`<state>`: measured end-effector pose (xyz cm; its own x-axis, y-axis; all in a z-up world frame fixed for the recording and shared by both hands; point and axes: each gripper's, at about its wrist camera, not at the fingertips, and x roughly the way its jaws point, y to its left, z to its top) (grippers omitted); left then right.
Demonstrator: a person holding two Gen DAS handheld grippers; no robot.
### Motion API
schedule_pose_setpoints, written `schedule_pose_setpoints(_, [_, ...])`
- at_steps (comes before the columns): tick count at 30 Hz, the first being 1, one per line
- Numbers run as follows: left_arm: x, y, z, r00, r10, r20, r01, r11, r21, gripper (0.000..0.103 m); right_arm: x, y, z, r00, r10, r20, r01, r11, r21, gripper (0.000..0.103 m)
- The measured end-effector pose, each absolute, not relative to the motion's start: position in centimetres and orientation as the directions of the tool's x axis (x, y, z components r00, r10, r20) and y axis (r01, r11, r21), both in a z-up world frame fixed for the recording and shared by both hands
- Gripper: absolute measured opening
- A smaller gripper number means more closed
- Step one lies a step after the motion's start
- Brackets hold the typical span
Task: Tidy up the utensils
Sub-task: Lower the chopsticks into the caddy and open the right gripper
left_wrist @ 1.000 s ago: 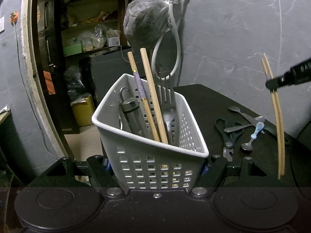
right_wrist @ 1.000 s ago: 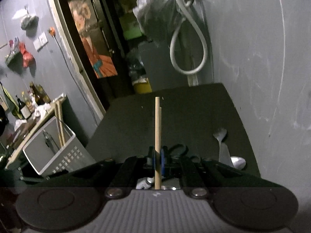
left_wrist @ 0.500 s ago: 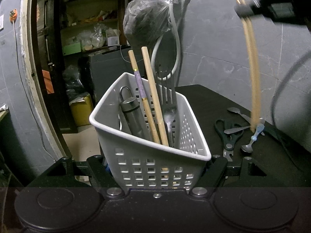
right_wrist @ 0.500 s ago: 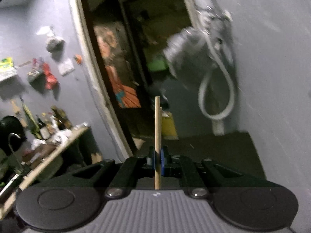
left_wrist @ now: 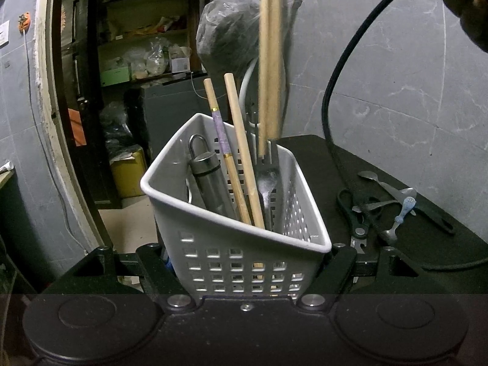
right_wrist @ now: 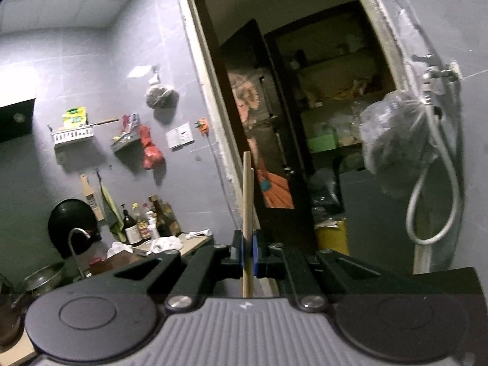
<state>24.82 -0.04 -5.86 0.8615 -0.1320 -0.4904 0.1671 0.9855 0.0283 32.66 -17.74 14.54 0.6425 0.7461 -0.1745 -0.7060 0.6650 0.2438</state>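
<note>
Above the basket [left_wrist: 235,238]: my right gripper [right_wrist: 248,251] clamps two chopsticks [right_wrist: 247,213] upright at twelve o'clock.
My left gripper [left_wrist: 247,262] is closed on the basket's walls.

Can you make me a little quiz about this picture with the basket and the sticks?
1. True or false: the white plastic slotted basket is clamped between the left gripper's jaws.
2. What does the right gripper hold? A) a spoon B) a pair of plain wooden chopsticks C) scissors
3. Fill in: the black-handled scissors lie on the ____ table.

Key: 1 true; 2 B; 3 black.
</note>
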Motion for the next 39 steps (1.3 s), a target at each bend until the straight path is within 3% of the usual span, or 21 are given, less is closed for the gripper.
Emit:
schedule_pose_setpoints(9, [24.8, 0.0, -5.9, 0.862, -0.133, -0.489, 0.166, 0.986, 0.026, 0.077, 31.3, -14.3, 12.1, 0.625, 0.744, -0.236, -0.730, 0.664, 0.161, 0.006])
schedule_pose_setpoints(27, [24.8, 0.0, -5.9, 0.862, -0.132, -0.489, 0.166, 0.986, 0.026, 0.077, 29.8, -13.8, 7.7, 0.632, 0.711, -0.309, -0.709, 0.691, 0.140, 0.007])
schedule_pose_setpoints(32, [24.8, 0.0, -5.9, 0.862, -0.133, -0.489, 0.167, 0.986, 0.027, 0.077, 29.4, -13.8, 6.1, 0.625, 0.687, -0.372, -0.698, 0.704, 0.128, 0.009])
schedule_pose_setpoints(35, [24.9, -0.1, -6.0, 0.861, -0.133, -0.491, 0.169, 0.985, 0.029, 0.077, 29.1, -14.1, 5.5, 0.619, 0.681, -0.392, -0.694, 0.708, 0.132, 0.019])
schedule_pose_setpoints(37, [25.0, -0.1, -6.0, 0.860, -0.134, -0.492, 0.171, 0.985, 0.030, 0.077, 29.0, -14.2, 5.3, 0.620, 0.672, -0.405, -0.687, 0.714, 0.132, 0.035])
schedule_pose_setpoints(39, [25.0, -0.1, -6.0, 0.860, -0.134, -0.493, 0.171, 0.985, 0.031, 0.077, 28.7, -14.5, 5.3, 0.629, 0.665, -0.402, -0.680, 0.721, 0.129, 0.039])
